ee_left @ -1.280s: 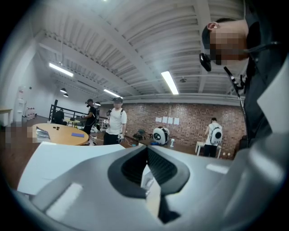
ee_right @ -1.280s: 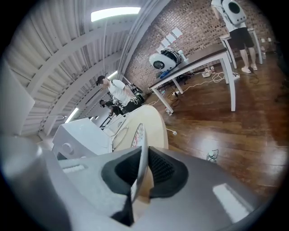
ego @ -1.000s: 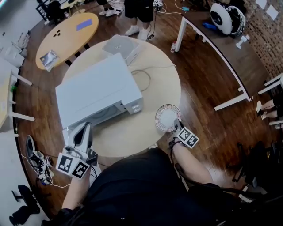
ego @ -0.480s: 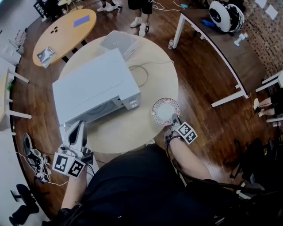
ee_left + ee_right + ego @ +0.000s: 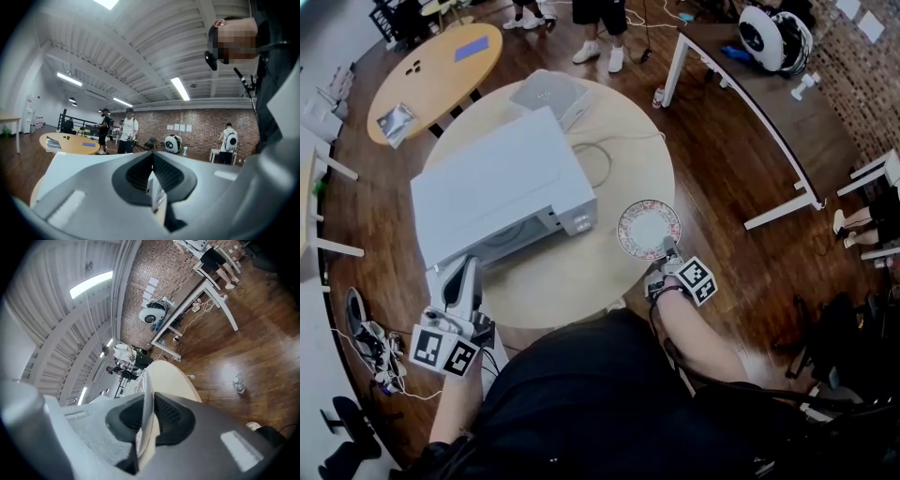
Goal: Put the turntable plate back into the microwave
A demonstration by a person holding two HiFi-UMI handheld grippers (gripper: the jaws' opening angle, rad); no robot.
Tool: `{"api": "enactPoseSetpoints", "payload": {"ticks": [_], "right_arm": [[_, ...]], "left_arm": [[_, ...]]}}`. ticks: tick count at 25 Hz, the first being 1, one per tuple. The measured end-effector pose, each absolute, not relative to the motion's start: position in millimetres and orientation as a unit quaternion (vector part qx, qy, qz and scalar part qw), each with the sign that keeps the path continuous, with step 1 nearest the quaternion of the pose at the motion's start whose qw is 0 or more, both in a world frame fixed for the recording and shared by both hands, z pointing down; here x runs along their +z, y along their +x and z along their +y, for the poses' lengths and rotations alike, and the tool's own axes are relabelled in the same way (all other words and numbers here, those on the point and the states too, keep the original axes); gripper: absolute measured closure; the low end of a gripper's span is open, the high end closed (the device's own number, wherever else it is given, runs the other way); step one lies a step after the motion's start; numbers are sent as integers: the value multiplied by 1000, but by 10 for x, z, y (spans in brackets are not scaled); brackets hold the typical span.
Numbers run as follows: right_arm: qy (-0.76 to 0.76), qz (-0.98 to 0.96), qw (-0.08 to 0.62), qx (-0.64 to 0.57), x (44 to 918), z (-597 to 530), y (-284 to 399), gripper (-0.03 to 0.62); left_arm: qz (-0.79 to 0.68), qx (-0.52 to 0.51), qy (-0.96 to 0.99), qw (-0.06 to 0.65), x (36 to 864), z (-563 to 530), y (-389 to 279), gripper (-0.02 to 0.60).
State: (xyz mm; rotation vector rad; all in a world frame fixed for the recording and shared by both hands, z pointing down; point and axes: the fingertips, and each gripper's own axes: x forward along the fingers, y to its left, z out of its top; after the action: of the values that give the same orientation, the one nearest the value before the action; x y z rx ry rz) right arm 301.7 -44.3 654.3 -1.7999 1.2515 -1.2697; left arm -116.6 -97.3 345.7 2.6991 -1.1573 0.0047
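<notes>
The round turntable plate [image 5: 648,228], white with a patterned rim, hangs just over the right side of the round table [image 5: 581,277]. My right gripper [image 5: 666,251] is shut on its near rim. In the right gripper view the plate [image 5: 148,394] shows edge-on between the pads, at my right gripper [image 5: 147,423]. The white microwave [image 5: 497,183] stands left of the plate with its cavity [image 5: 511,244] facing me. At its front left my left gripper [image 5: 461,279] is shut on the edge of the opened door [image 5: 439,278]. A thin white door edge [image 5: 155,193] shows between that gripper's pads.
A grey laptop-like case [image 5: 548,94] and a looped cable [image 5: 605,159] lie on the table behind the microwave. An orange round table [image 5: 441,70] stands at the far left, a long white-legged desk [image 5: 741,103] at the right. People stand beyond the table.
The right gripper has lifted the plate and rolled it, carrying it slightly farther over the table. The left gripper has kept still at the door.
</notes>
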Motion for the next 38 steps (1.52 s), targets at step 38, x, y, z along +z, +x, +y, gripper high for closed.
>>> {"api": "enactPoseSetpoints", "payload": {"ticks": [38], "right_arm": [[-649,497,318,-479,6099,-445,2762,565]], "left_arm": [[-460,-25,886,58,3420,-824,-1828,578]]}}
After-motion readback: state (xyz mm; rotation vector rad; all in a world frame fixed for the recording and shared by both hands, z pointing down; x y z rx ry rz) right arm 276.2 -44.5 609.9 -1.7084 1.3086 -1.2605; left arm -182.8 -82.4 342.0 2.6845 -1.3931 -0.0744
